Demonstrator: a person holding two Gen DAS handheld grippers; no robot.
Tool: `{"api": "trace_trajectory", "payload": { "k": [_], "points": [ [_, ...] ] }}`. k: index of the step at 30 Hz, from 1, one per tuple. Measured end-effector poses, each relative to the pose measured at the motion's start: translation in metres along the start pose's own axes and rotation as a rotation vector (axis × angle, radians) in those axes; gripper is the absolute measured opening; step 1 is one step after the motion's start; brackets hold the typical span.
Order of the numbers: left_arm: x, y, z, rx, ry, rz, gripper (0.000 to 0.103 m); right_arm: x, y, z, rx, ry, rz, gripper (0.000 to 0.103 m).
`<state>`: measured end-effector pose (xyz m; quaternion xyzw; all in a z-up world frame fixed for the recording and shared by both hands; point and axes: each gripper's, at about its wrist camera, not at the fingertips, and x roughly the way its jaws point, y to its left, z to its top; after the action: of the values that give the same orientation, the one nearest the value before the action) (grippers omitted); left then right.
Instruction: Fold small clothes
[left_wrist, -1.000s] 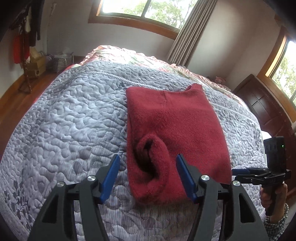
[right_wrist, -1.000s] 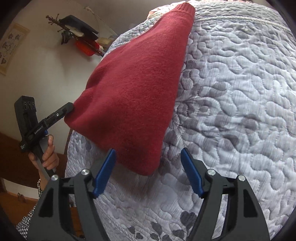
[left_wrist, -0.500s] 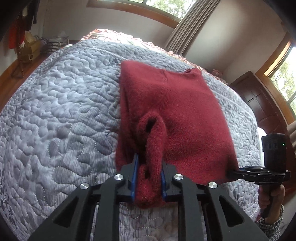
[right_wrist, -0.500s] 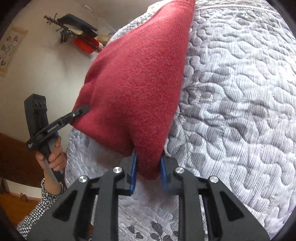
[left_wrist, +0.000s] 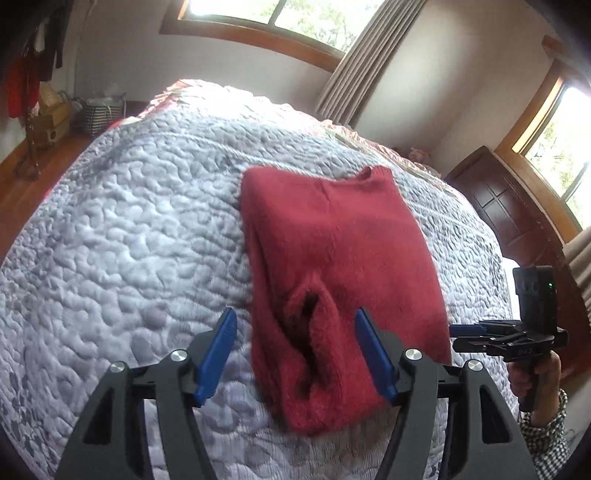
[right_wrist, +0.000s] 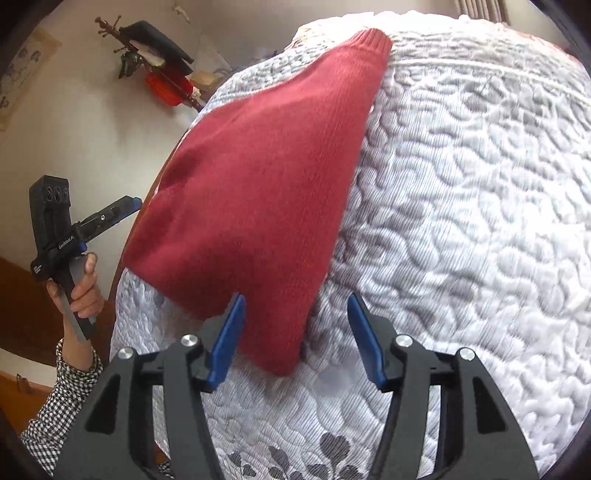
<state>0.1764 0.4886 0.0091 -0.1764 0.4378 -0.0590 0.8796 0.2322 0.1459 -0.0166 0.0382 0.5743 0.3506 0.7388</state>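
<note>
In the left wrist view, a red sweater lies folded on a bed covered by a grey quilted bedspread. The left gripper hangs just above the near end of the garment with its blue-padded jaws spread wide and nothing between them in a grip; a bunched fold of the sweater, with a dark opening in it, rises in the gap without touching either pad. At the right edge, a hand in a checked cuff holds the right gripper beside the sweater's near right corner. Windows with wooden frames and a beige curtain stand behind the bed.

In the right wrist view, the same sweater stretches away across the bedspread, its ribbed hem at the far end. The right gripper is wide open and empty, the near corner of the sweater lying between its jaws, close to the left pad. At the left, a hand with a checked sleeve holds the left gripper near the sweater's edge, its jaws apart.
</note>
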Motion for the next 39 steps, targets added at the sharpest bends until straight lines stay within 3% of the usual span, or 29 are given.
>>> {"api": "trace_trajectory", "payload": {
  "k": [5,9,10,11,14,16,18,22,25,29,31,32,33,36,39],
  "points": [
    [0.046,0.011,0.058,-0.044,0.044,0.011,0.066,0.005,-0.009,0.045,0.013,-0.022,-0.052,0.060],
    [0.084,0.016,0.074,-0.071,0.105,0.007,0.061,0.017,-0.013,0.064,0.025,-0.021,-0.045,0.060],
    [0.094,0.020,0.077,-0.089,0.124,-0.010,0.053,0.020,-0.013,0.066,0.026,-0.022,-0.041,0.060],
    [0.101,0.022,0.079,-0.110,0.144,-0.022,0.029,0.025,-0.013,0.067,0.028,-0.019,-0.038,0.060],
    [0.098,0.021,0.084,-0.131,0.106,-0.044,0.010,0.033,-0.018,0.068,0.037,-0.018,-0.027,0.061],
    [0.078,0.010,0.088,-0.082,0.009,-0.079,0.009,0.031,-0.020,0.068,0.034,-0.026,-0.018,0.062],
    [0.070,0.003,0.091,-0.034,-0.032,-0.046,0.009,0.031,-0.023,0.067,0.030,-0.035,-0.019,0.063],
    [0.108,0.024,0.088,-0.055,0.091,0.030,0.010,0.037,-0.014,0.063,0.007,-0.043,-0.039,0.064],
    [0.120,0.033,0.083,-0.072,0.128,0.019,0.015,0.045,-0.005,0.067,0.011,-0.039,-0.045,0.064],
    [0.107,0.034,0.085,-0.096,0.137,0.009,0.029,0.046,-0.001,0.070,0.011,-0.033,-0.063,0.064],
    [0.091,0.031,0.083,-0.078,0.126,0.009,0.043,0.041,0.002,0.072,0.011,-0.041,-0.062,0.065],
    [0.082,0.031,0.081,-0.082,0.131,-0.017,0.063,0.038,0.004,0.071,0.010,-0.046,-0.055,0.065],
    [0.074,0.032,0.076,-0.085,0.137,-0.054,0.075,0.034,0.005,0.070,0.009,-0.052,-0.045,0.067],
    [0.062,0.028,0.060,-0.076,0.171,-0.127,0.087,0.028,0.007,0.067,0.015,-0.066,-0.003,0.073],
    [0.065,0.029,0.048,-0.079,0.206,-0.150,0.089,0.031,0.007,0.069,0.032,-0.062,0.013,0.073]
  ]
}}
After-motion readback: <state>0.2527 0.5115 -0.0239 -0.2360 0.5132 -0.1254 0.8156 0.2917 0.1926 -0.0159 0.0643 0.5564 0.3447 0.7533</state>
